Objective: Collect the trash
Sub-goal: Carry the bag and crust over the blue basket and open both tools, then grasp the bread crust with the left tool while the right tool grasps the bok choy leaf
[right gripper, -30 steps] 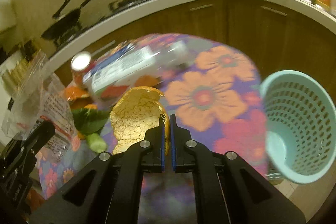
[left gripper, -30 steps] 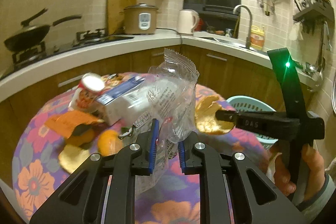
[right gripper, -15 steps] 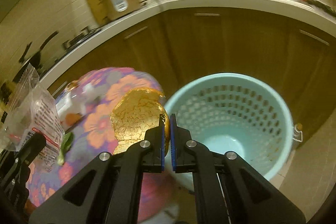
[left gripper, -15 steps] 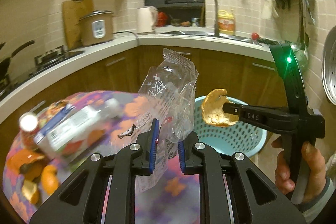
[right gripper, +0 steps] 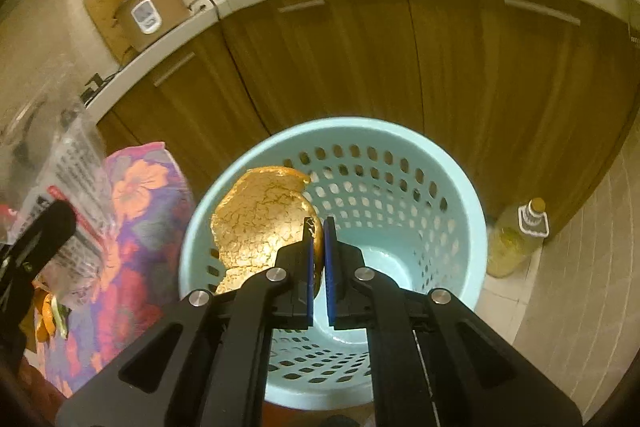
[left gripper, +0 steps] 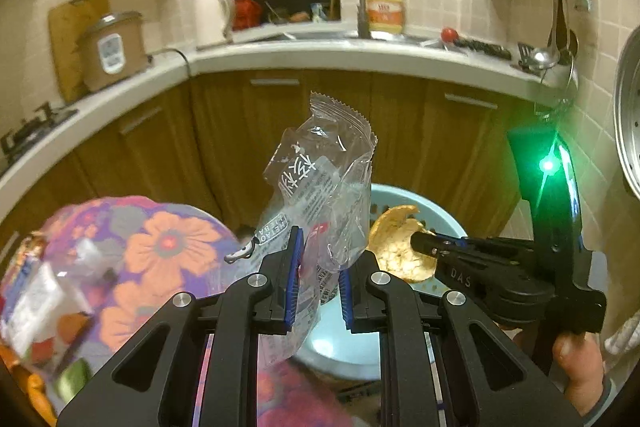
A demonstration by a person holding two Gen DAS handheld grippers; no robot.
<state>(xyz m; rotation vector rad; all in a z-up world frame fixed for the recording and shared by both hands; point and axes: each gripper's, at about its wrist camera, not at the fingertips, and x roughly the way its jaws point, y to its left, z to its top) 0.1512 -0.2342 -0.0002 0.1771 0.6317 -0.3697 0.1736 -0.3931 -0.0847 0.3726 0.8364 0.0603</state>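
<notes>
Over the pale blue holey plastic basket, the right claw pinches a dry orange peel. The left claw grips a clear crinkly plastic wrapper beside the rim, so it may fall outside.

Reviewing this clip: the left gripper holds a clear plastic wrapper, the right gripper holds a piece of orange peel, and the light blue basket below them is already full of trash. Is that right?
Not quite. The light blue basket is not full: the right wrist view looks straight into it, and its floor is bare. The rest stands: the left gripper holds a clear plastic wrapper, and the right gripper holds a piece of orange peel.
</notes>
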